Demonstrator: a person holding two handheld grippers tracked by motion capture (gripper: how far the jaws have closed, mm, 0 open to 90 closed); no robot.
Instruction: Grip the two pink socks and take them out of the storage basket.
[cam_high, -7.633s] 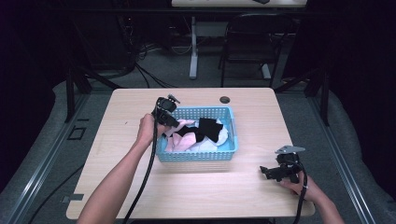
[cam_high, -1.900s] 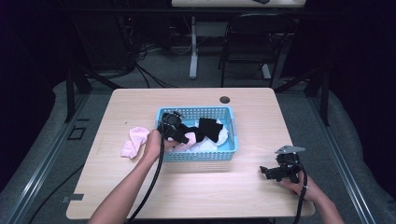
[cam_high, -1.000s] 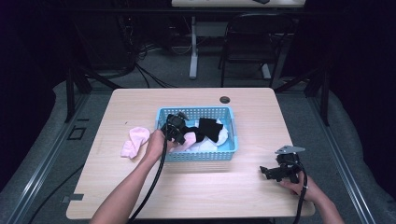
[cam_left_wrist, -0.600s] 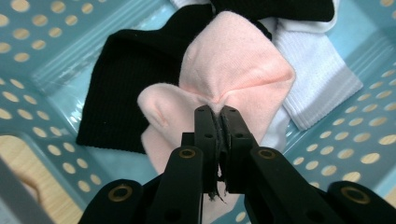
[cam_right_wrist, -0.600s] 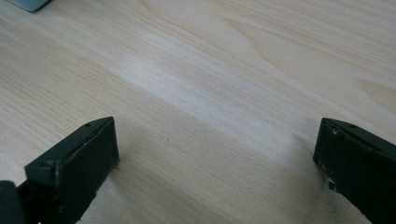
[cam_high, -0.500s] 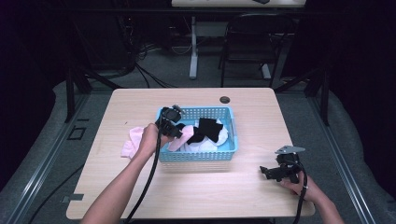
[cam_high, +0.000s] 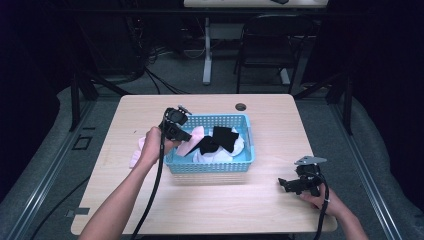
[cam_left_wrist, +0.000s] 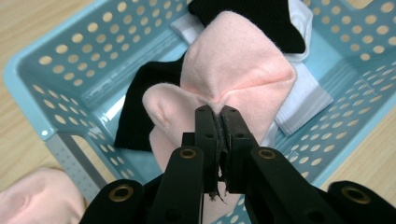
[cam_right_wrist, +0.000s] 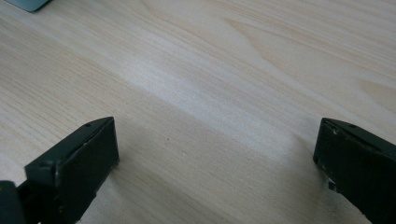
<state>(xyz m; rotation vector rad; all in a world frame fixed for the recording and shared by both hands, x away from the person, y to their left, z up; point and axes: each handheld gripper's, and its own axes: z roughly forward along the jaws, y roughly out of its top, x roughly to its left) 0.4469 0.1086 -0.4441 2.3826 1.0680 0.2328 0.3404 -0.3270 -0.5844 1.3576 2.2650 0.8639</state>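
Left gripper (cam_left_wrist: 219, 116): jaws pressed together on a pinched fold of the pink sock (cam_left_wrist: 233, 74), held above the near-left part of the blue basket (cam_left_wrist: 42, 88). In the high view the same gripper (cam_high: 184, 135) sits over the basket's left rim.

Pink sock: soft knit, light, limp; it drapes and puckers at the pinch, and its free ends hang toward the basket. By my judgement it will trail and may catch on the basket's wall, so it needs lifting well clear. Best hold is a bunched fold near the middle, as taken now; a single thin edge might slip out.

Basket contents: black socks (cam_left_wrist: 135, 112) beneath and behind the pink one, white socks (cam_left_wrist: 303, 93) to the side, all loose and overlapping.

Second pink sock (cam_left_wrist: 32, 196): on the table (cam_high: 280, 210) just outside the basket's left wall, likely the pair's mate.

Right gripper (cam_right_wrist: 215, 158): jaws spread wide, nothing between them, low over bare tabletop, well apart from the basket.
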